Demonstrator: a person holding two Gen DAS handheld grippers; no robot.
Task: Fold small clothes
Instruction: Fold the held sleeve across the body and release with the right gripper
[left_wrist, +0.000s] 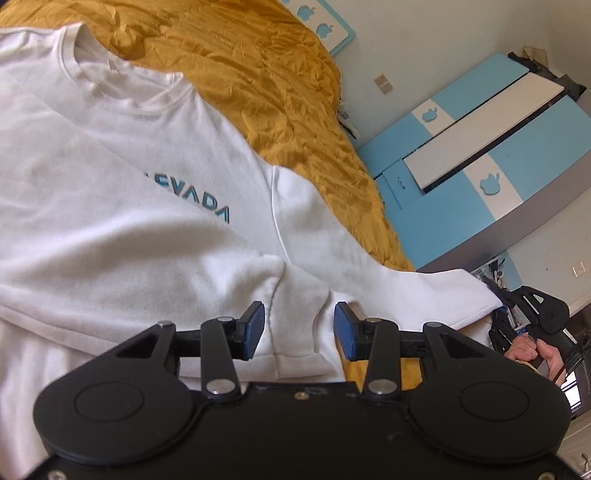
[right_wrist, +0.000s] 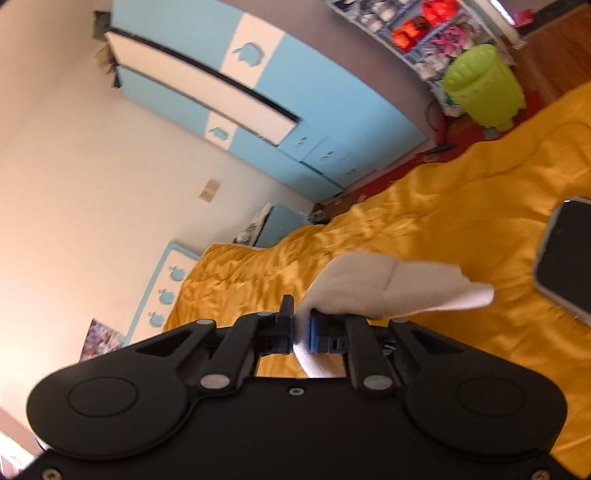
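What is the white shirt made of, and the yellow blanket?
The shirt looks like soft, matte cotton knit, a bit fuzzy, with a ribbed collar. The blanket looks like thin, slightly shiny woven fabric: fine crinkles catch the light. Neither is certain.

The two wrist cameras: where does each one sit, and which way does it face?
Left wrist: on the left gripper, jaws open, looking down at the white shirt; a hand shows at the right.
Right wrist: on the right gripper, shut on the shirt's sleeve, facing along the bed toward the wardrobe.
Shared: yellow bedspread, wardrobe, shirt.
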